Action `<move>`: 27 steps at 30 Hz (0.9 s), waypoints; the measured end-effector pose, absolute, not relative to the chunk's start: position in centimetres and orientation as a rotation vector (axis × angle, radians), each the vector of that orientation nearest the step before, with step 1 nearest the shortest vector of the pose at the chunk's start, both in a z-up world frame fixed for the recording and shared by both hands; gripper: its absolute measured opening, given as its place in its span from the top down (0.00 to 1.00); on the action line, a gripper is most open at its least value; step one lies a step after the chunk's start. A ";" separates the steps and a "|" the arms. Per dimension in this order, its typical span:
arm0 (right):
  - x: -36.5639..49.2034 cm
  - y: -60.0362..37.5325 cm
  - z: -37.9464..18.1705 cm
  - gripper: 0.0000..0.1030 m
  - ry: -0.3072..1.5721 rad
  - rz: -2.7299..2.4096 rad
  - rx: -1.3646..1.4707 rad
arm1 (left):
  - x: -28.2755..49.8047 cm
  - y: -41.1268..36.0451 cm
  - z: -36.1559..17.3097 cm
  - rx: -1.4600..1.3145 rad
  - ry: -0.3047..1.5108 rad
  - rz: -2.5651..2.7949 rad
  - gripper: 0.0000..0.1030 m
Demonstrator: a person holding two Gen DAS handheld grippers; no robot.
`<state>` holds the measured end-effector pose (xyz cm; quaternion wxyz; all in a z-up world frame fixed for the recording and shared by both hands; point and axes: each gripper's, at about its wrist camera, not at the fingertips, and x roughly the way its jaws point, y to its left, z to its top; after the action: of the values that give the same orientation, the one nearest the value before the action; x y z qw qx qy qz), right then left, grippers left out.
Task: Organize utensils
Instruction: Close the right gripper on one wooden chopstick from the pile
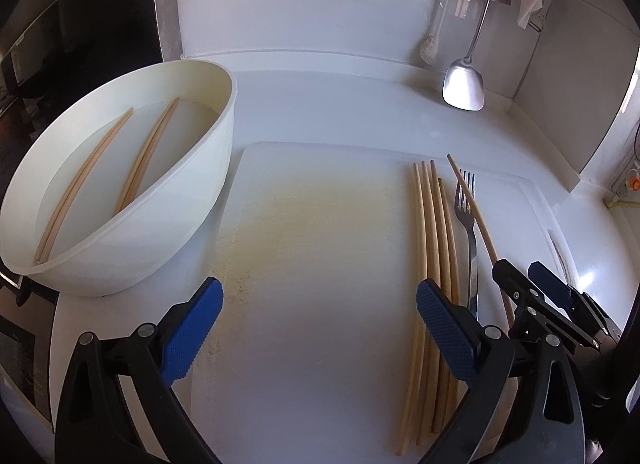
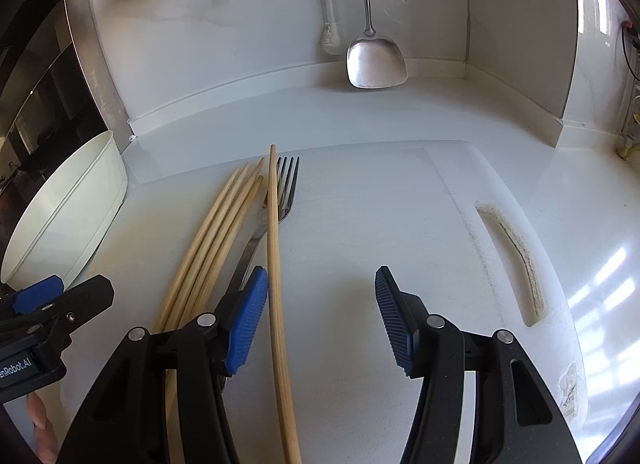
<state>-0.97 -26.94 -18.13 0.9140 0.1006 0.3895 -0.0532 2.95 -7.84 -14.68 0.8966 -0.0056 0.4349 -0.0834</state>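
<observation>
We hover right claw spread, loose chopstick just inside its left pad, lengthwise along fingers (left claw also spread, farther off)

Black-framed tongs with ribbed blue pads, silver rivets

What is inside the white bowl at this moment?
The white bowl holds chopsticks lying lengthwise in two groups, apparently in shallow water. The near wall hides their lower ends and the nearest part of the bottom, so anything there cannot be seen.
</observation>
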 end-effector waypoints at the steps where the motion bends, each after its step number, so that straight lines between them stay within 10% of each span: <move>1: -0.9 -27.1 -18.2 0.48 0.801 -0.110 0.210 | 3.0 -7.9 -14.7 -0.010 0.900 -0.174 0.07; 22: 0.0 -27.0 -18.4 0.49 0.827 -0.092 0.124 | 2.7 -8.8 -15.1 -0.008 0.911 -0.170 0.07; 27: 0.2 -26.7 -18.3 0.66 0.826 -0.078 0.088 | 2.8 -8.7 -15.0 -0.011 0.911 -0.168 0.07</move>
<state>0.23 -26.69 -18.34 0.9143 0.0426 0.4010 -0.0379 2.78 -8.75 -15.05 0.8945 -0.0052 0.4396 -0.0808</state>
